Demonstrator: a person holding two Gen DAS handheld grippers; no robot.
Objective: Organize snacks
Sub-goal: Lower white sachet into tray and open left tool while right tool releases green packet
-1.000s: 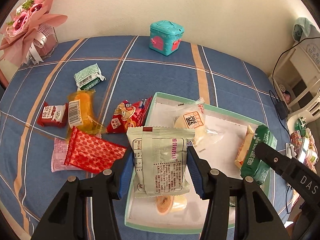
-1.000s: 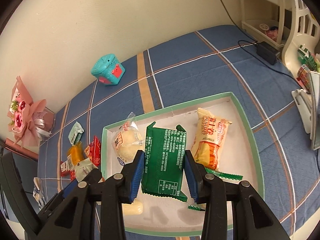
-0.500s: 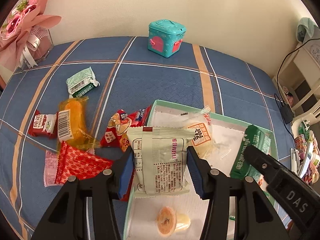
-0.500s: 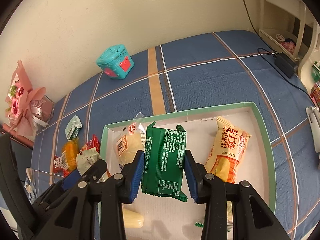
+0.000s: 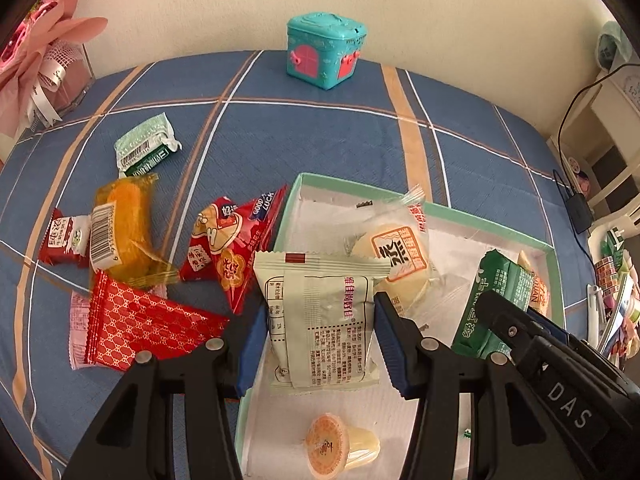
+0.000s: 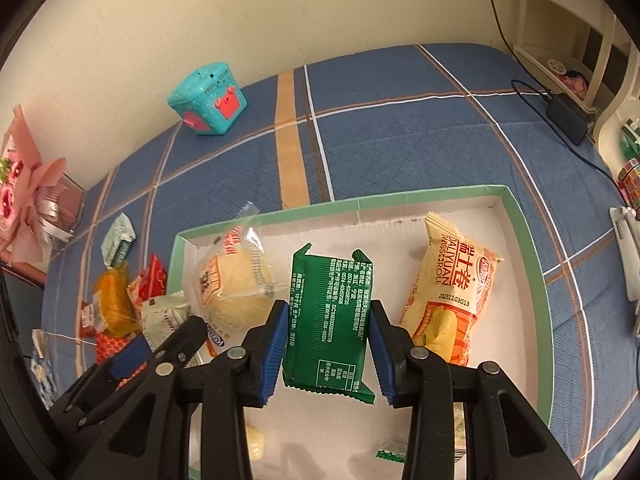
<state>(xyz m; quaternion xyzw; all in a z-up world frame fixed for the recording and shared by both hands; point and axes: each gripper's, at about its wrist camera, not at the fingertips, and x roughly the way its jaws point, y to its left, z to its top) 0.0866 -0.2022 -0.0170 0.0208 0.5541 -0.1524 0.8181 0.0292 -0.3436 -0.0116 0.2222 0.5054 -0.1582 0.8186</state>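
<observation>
My left gripper (image 5: 318, 316) is shut on a pale green snack packet (image 5: 320, 316) and holds it over the left part of the green-rimmed box (image 5: 460, 218). My right gripper (image 6: 329, 320) is shut on a dark green snack packet (image 6: 330, 316) and holds it over the middle of the box (image 6: 524, 240). In the box lie a round bun in clear wrap (image 6: 232, 280), a yellow Swiss roll packet (image 6: 452, 292) and a jelly cup (image 5: 340, 446). Several loose snacks lie left of the box: red packets (image 5: 224, 248), an orange cake (image 5: 120, 228) and a green-white packet (image 5: 146, 148).
A teal toy box (image 5: 324, 54) stands at the far edge of the blue plaid cloth (image 5: 304, 132). A pink bouquet (image 5: 36, 64) is at the far left. A white shelf and a black adapter with cable (image 6: 566, 118) are at the right.
Both grippers have come lower and closer over the box, each with its packet still held. The right gripper has shifted left, away from the Swiss roll.
</observation>
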